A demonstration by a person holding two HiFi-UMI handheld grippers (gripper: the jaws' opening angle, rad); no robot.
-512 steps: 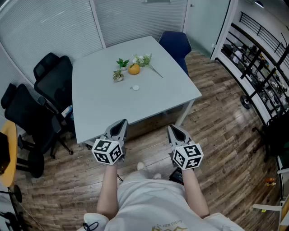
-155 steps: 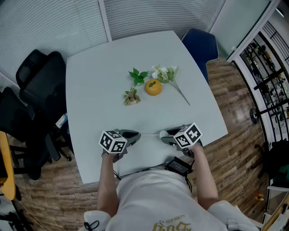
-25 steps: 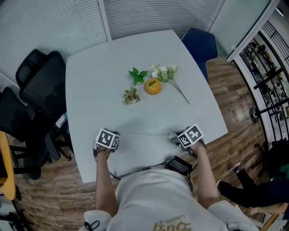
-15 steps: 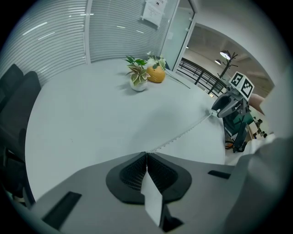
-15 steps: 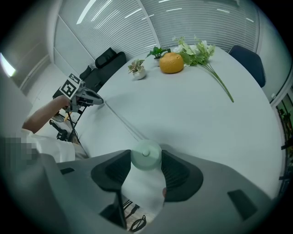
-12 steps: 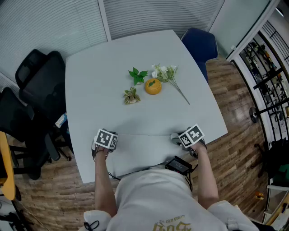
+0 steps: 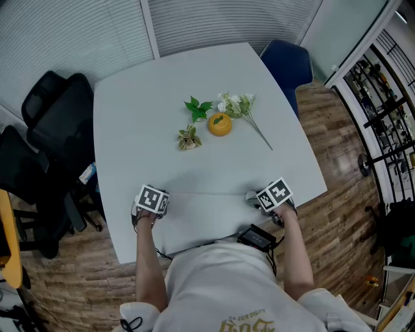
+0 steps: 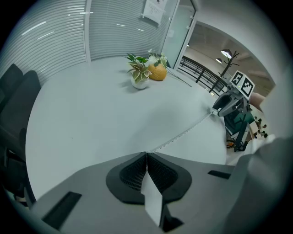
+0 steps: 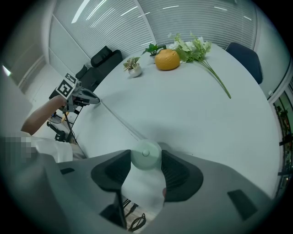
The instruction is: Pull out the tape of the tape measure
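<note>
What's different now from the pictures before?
The person stepped up to the table, the right gripper took hold of the tape measure case, and the left gripper pinched the tape. The grippers then moved apart, drawing it out long between them. The orange, flowers and little plant stayed put.

Nothing legible. Gold shirt print (image 7: 242,322) cut off by frame edge. Blurred wall sheet (image 8: 153,8) unreadable. Tool cubes (image 7: 153,199) carry square markers only; tape (image 8: 183,133) ticks too small.
</note>
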